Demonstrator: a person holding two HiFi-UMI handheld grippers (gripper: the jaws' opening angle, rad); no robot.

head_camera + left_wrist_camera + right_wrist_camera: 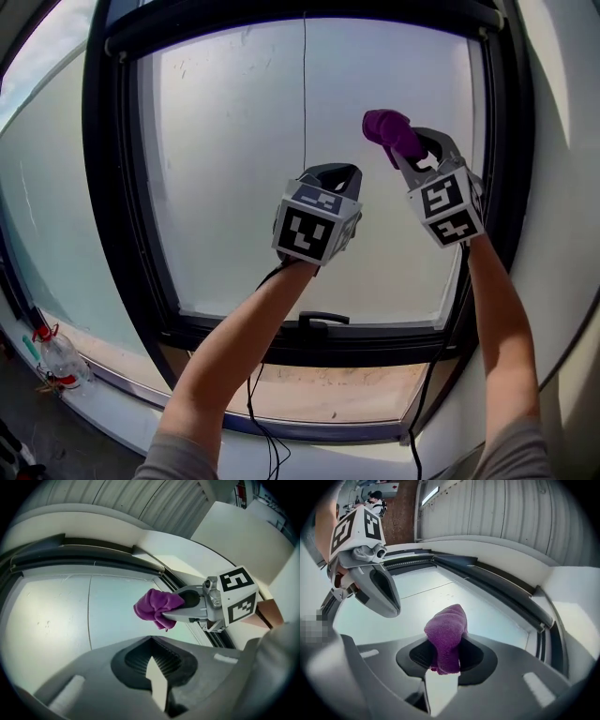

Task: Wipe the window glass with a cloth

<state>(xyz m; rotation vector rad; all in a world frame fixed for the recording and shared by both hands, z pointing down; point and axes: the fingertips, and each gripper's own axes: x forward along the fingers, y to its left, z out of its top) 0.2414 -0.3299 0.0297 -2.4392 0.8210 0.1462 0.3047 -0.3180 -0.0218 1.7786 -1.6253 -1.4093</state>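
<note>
The window glass (234,141) fills a black frame (112,187). A purple cloth (389,129) is bunched in my right gripper (408,150), which is shut on it and held up near the pane's upper right. Whether the cloth touches the glass I cannot tell. The right gripper view has the cloth (446,637) standing out of the jaws over the glass (487,616). My left gripper (335,174) hangs in front of the pane's middle, shut with nothing in it. The left gripper view shows the cloth (157,607) in the right gripper (180,606), ahead of the left gripper (157,667).
A black window handle (323,320) lies on the lower frame. Below it runs a dusty sill (328,394). A clear bottle with red trim (58,356) stands at the lower left. Black cables (267,441) hang from the grippers. A thin line (304,94) runs down the glass.
</note>
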